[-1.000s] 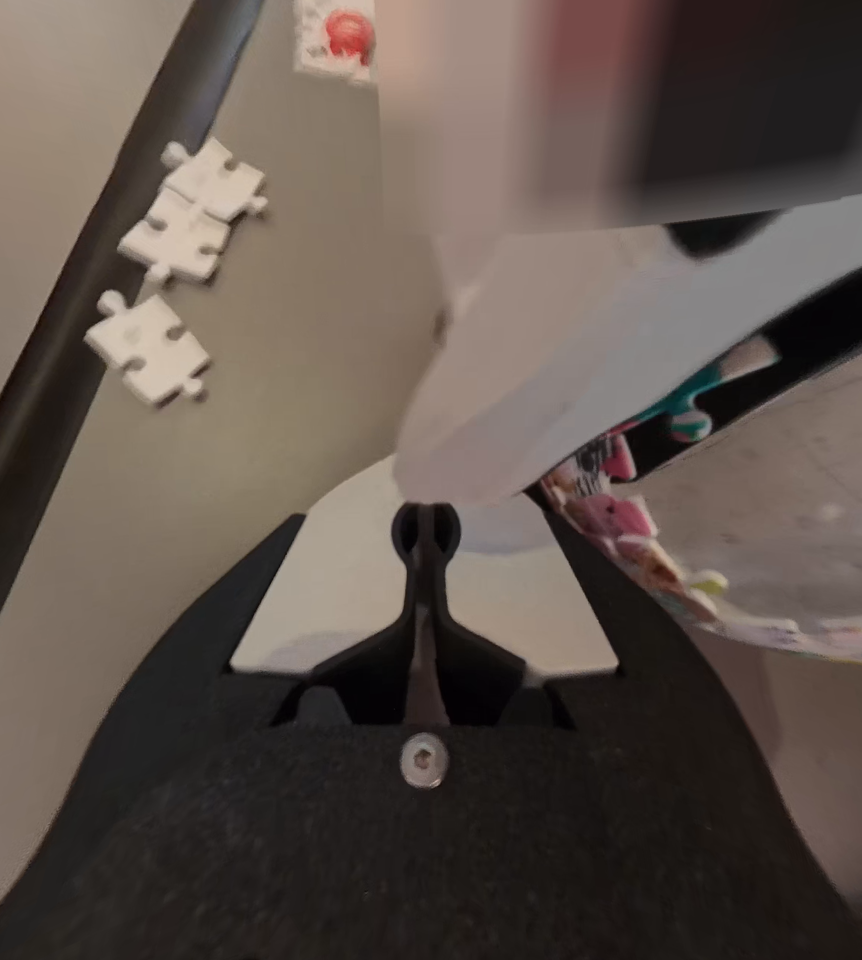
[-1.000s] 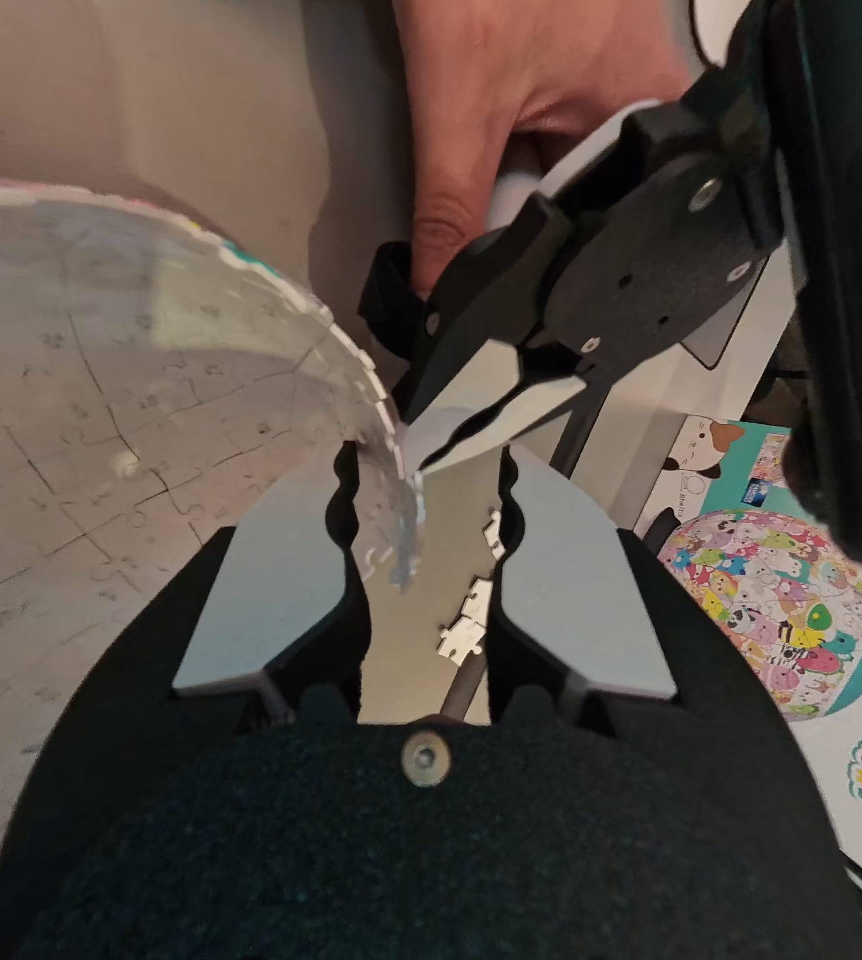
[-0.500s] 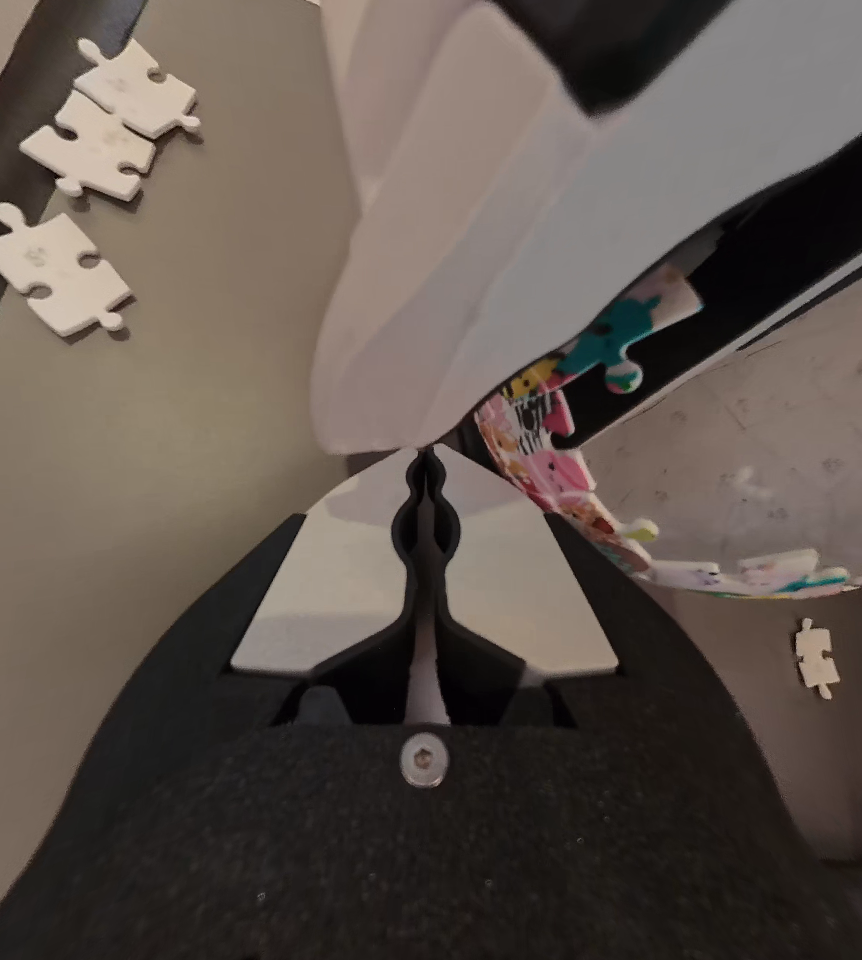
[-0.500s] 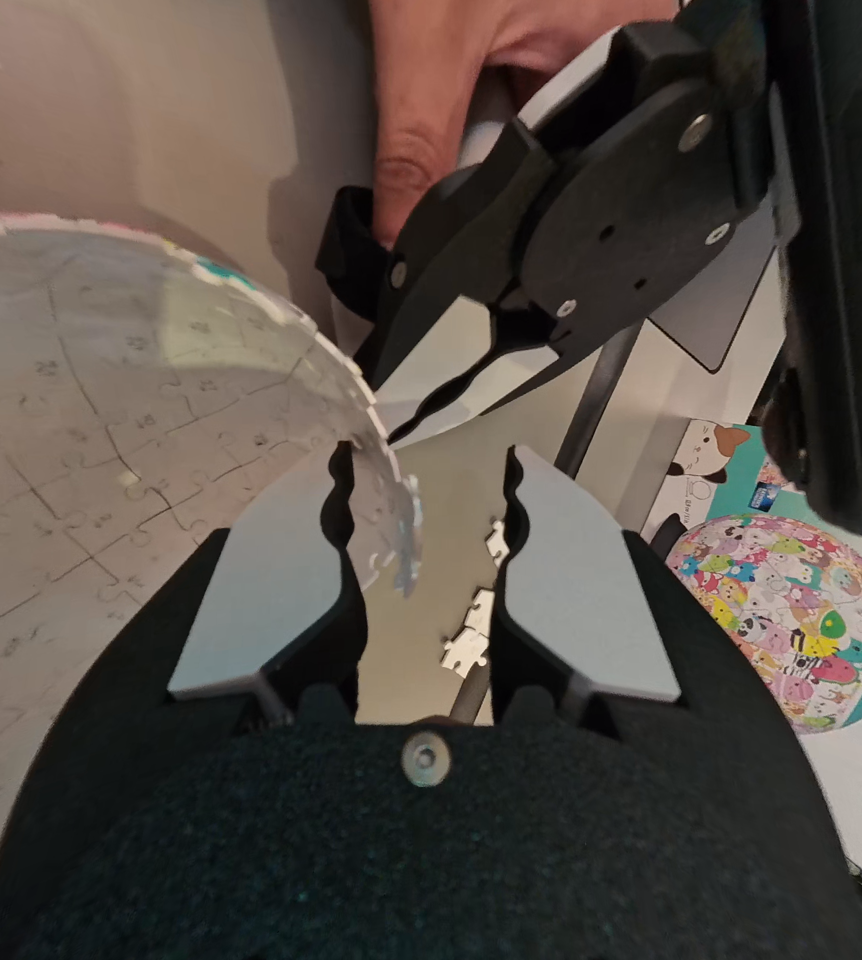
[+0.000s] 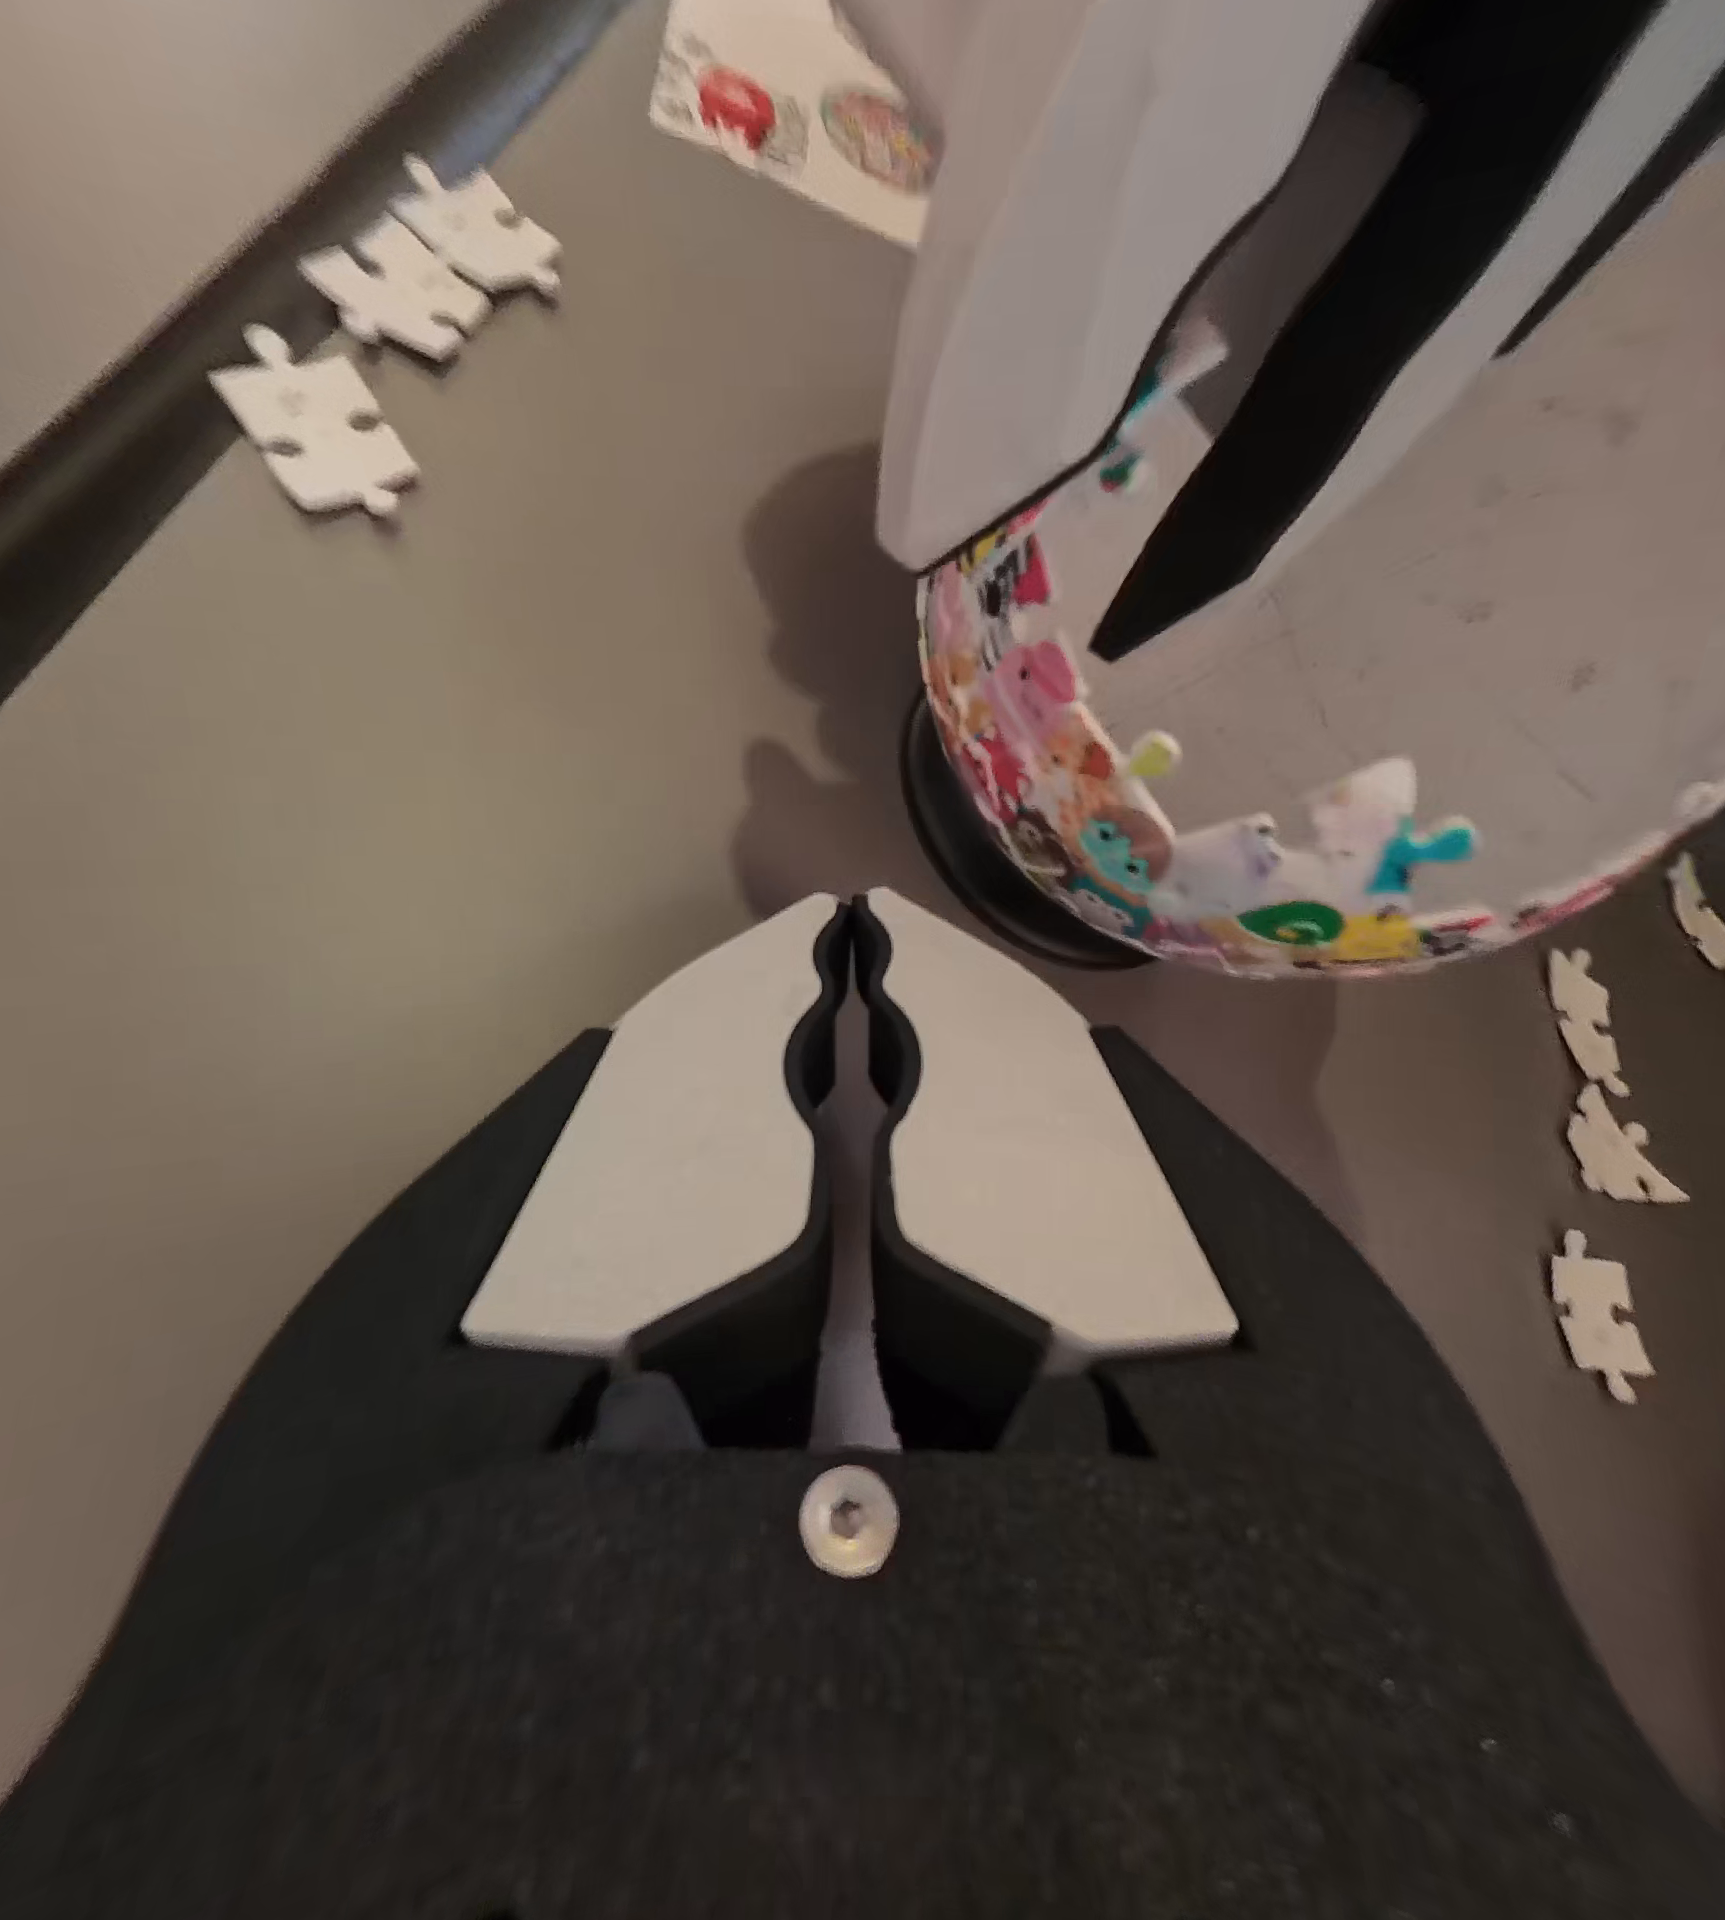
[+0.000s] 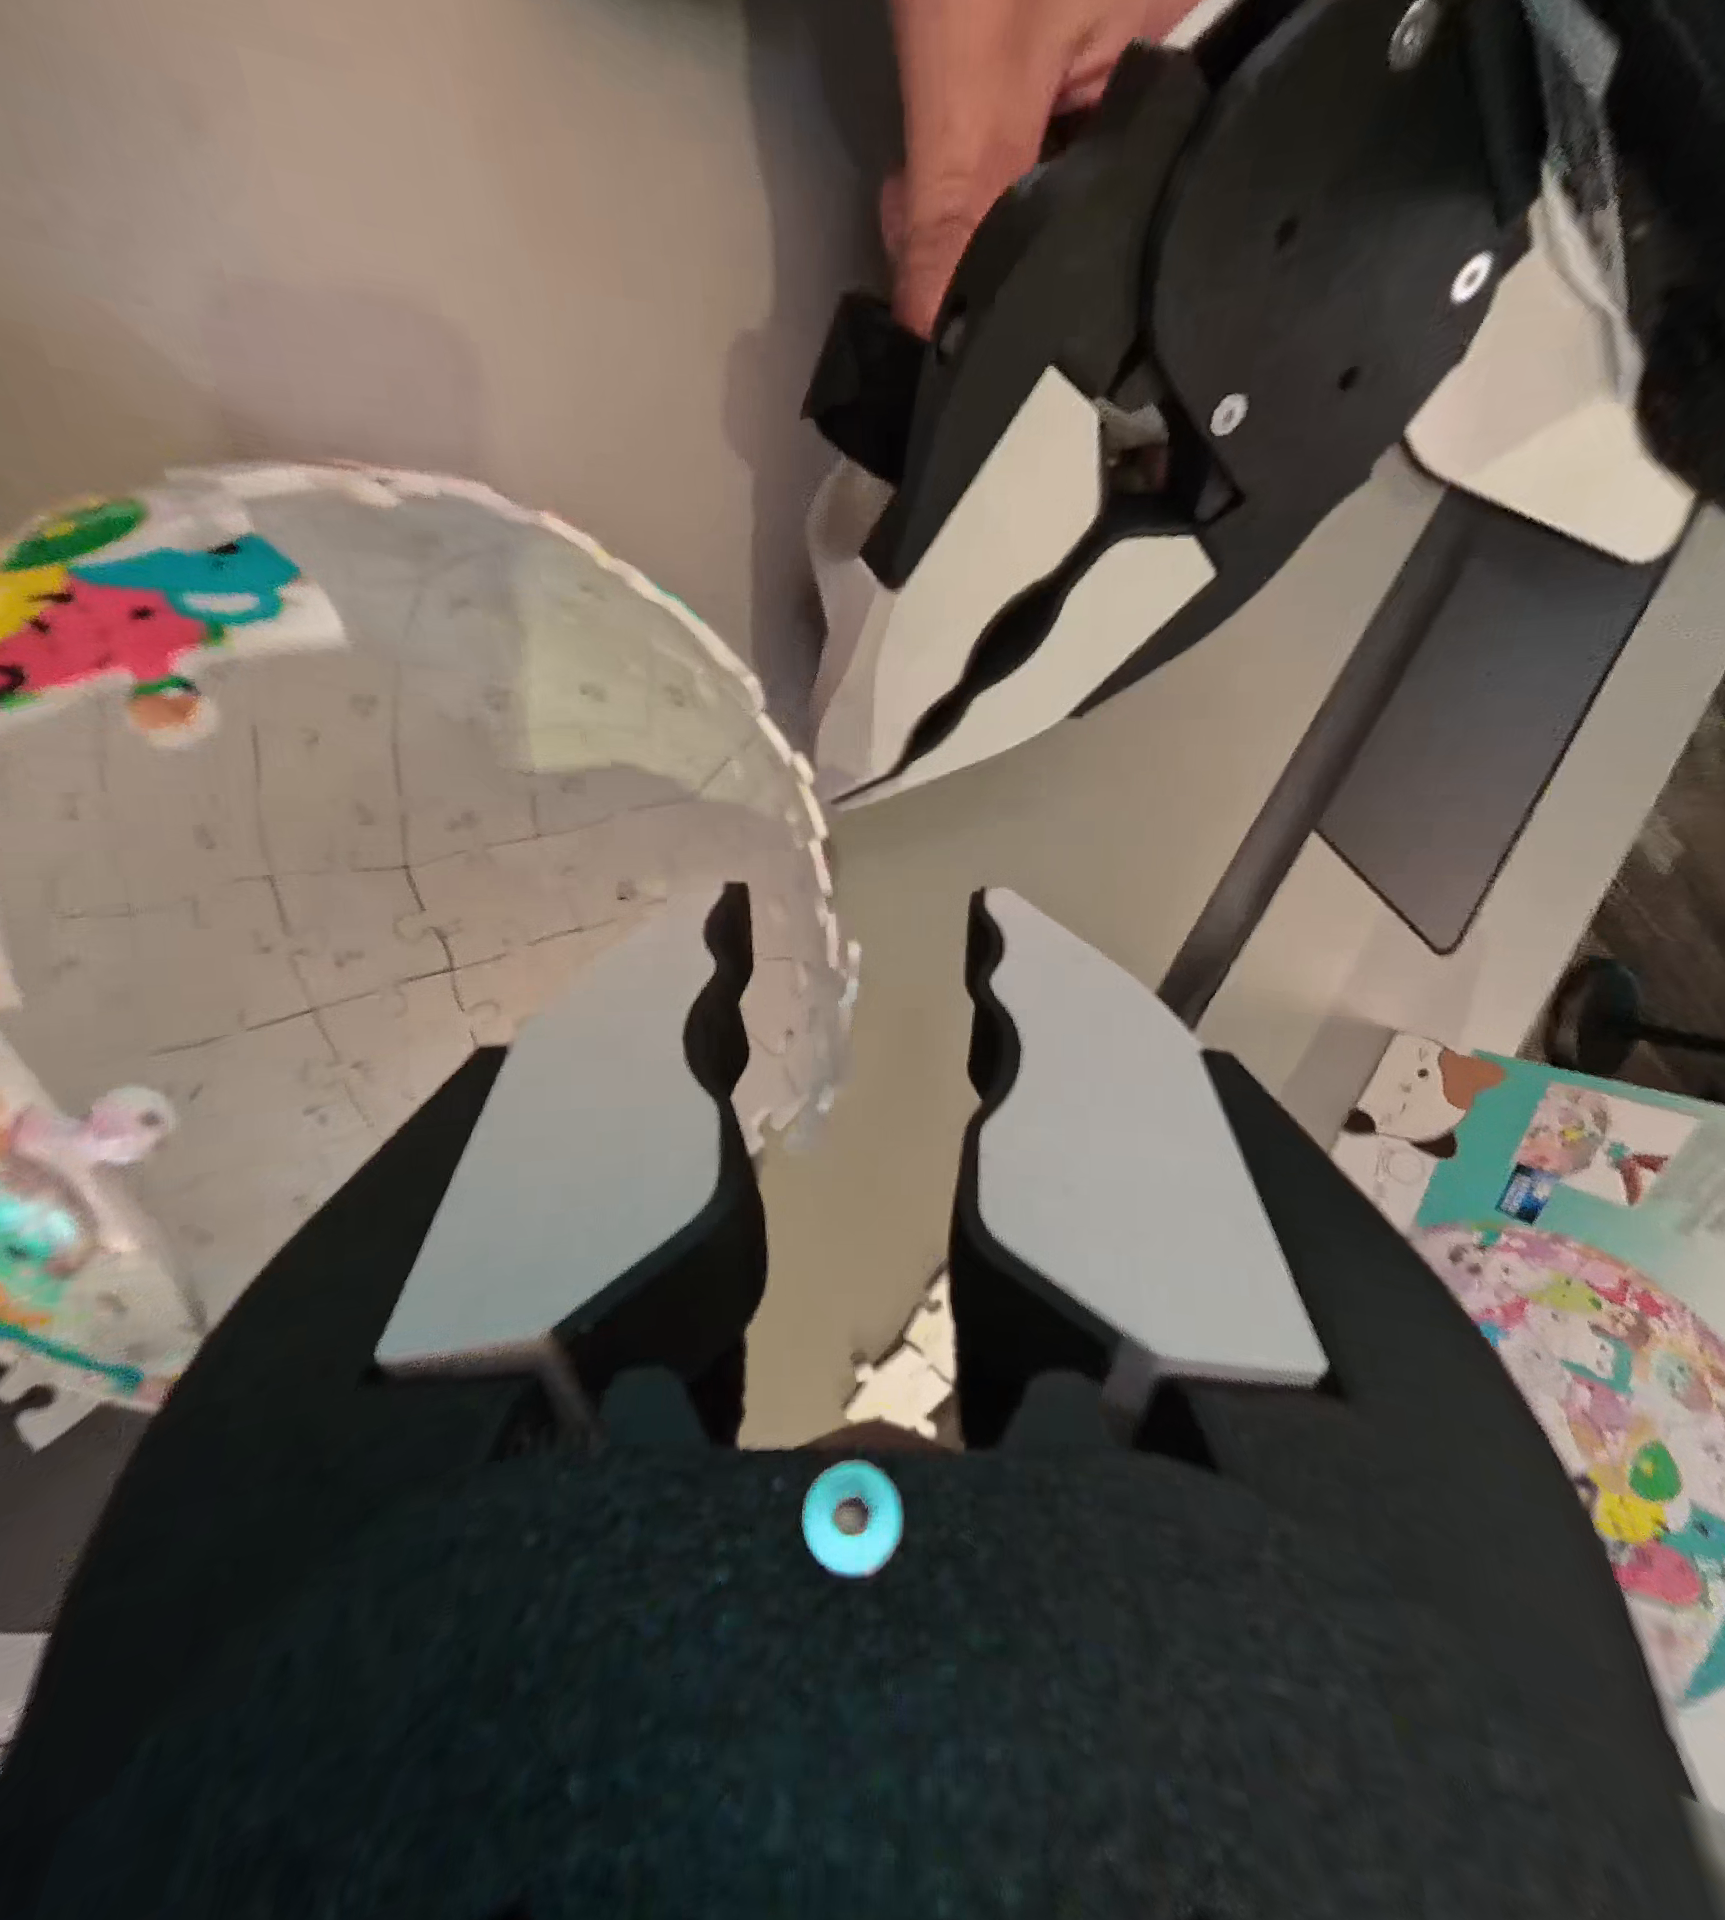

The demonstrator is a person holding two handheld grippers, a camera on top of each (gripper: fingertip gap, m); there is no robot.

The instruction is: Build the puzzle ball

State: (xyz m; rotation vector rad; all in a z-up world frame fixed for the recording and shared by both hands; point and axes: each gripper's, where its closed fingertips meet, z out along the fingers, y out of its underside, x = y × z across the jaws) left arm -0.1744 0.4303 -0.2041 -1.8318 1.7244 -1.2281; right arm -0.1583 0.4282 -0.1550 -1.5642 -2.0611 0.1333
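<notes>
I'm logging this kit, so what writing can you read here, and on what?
Box: printed lettering and a small logo, which I don't repeat.
Ball, inside: faint marks on the piece backs, too blurred to read.
Leaflet: too blurred to read.

Grey table [image 5: 338, 790], black edge strip [image 5: 58, 509], pale wall [image 6: 318, 208].

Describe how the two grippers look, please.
Both are alike. The left gripper and right gripper each have a rough black body with one silver screw. Their fingers are flat pale grey plates with wavy black inner edges, narrowing toward the tips.
</notes>
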